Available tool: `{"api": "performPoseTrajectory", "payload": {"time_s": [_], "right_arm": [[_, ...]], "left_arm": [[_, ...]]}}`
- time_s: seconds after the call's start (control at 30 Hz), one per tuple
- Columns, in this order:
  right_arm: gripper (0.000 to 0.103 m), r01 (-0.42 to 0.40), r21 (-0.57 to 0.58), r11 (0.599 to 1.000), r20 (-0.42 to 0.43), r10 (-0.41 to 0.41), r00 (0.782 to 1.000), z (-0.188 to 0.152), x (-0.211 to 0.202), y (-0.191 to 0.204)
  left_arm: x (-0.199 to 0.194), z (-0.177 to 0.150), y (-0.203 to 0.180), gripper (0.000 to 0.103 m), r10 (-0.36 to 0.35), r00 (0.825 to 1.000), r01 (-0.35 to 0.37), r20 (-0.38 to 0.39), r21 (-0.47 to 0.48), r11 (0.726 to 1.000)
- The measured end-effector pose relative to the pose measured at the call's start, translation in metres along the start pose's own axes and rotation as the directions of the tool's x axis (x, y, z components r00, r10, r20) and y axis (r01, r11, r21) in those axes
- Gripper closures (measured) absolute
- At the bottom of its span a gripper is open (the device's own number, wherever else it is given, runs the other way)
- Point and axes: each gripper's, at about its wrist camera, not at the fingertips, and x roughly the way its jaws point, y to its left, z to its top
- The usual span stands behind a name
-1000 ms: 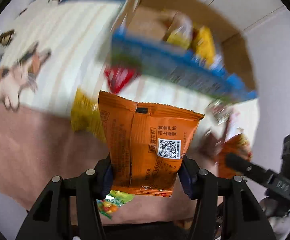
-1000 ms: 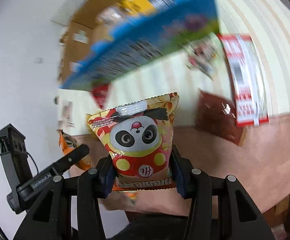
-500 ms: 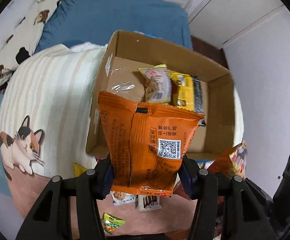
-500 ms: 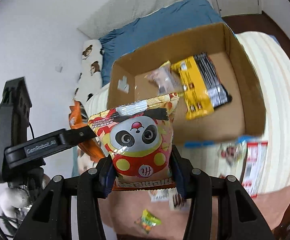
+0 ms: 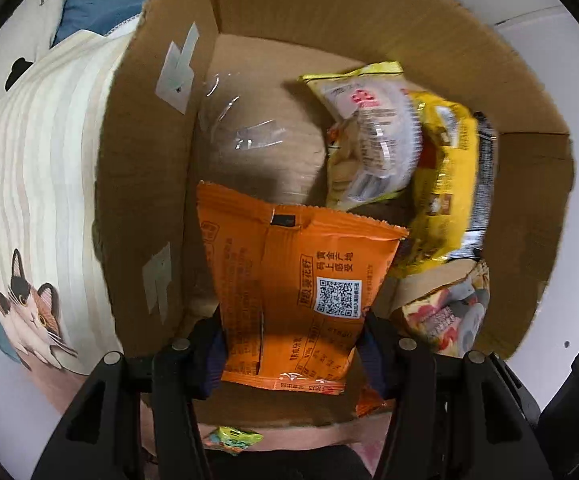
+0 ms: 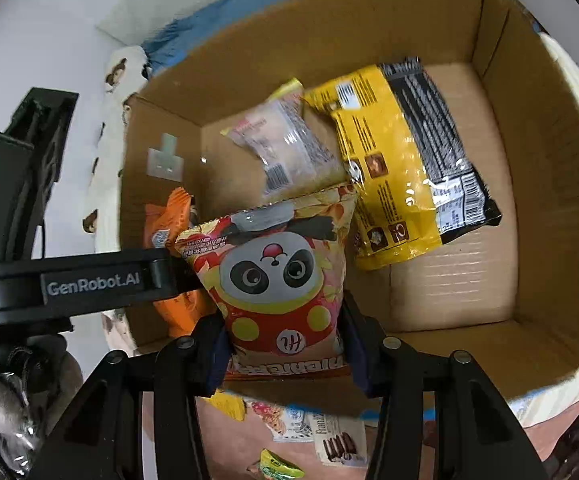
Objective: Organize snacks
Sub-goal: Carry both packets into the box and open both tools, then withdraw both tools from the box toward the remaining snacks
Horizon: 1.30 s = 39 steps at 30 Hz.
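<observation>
My left gripper [image 5: 291,354] is shut on an orange snack packet [image 5: 293,280], held over the near left part of an open cardboard box [image 5: 145,184]. My right gripper [image 6: 283,354] is shut on a panda-print snack bag [image 6: 273,276], also over the box [image 6: 549,200], just right of the left gripper [image 6: 89,280] and its orange packet [image 6: 169,216]. In the box lie a clear-windowed yellow packet [image 5: 369,136] [image 6: 285,148] and a yellow-and-black bag [image 5: 445,184] [image 6: 401,164]. The panda bag [image 5: 449,308] shows at the lower right of the left wrist view.
The box stands on a striped cream blanket with a cat print [image 5: 29,304]. Below the box's near wall lie loose snacks: a green packet [image 6: 281,466], a biscuit packet [image 6: 337,440] and a yellow one [image 6: 229,404]. A blue cover [image 6: 229,12] lies beyond.
Both grippers have carried their packets forward from in front of the box to over its inside. The box now fills both views. Both grips look the same.
</observation>
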Motion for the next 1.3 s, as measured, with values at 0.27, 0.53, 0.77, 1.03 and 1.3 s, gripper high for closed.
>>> {"api": "performPoseTrajectory", "payload": {"time_s": [0.27,0.53,0.77,1.03,1.3], "right_arm": [[0.008,0.044,-0.033,0.998,-0.078,-0.046,0.996,0.01,0.024,-0.001],[0.008,0.096,-0.062,0.993,-0.029,-0.098,0.995,0.014,0.011,-0.007],[0.008,0.148,-0.059,0.987,0.07,-0.144,0.987,-0.002,-0.023,-0.028],[0.008,0.214,-0.086,0.973,0.188,-0.195,0.963,-0.03,-0.065,-0.038],[0.008,0.28,-0.138,0.95,0.306,-0.228,0.924,-0.057,-0.088,-0.015]], "left_arm": [[0.014,0.001,-0.007,0.017,0.054,0.998,-0.055,0.023,0.06,0.997],[0.015,-0.009,0.0,0.017,0.045,0.998,-0.048,0.047,0.052,0.997],[-0.015,-0.029,-0.013,0.017,0.036,0.983,-0.054,0.183,0.093,0.994],[-0.042,-0.071,-0.015,0.016,0.041,0.932,-0.094,0.359,0.13,0.987],[-0.066,-0.114,-0.018,0.016,0.05,0.861,-0.142,0.506,0.146,0.979]]}}
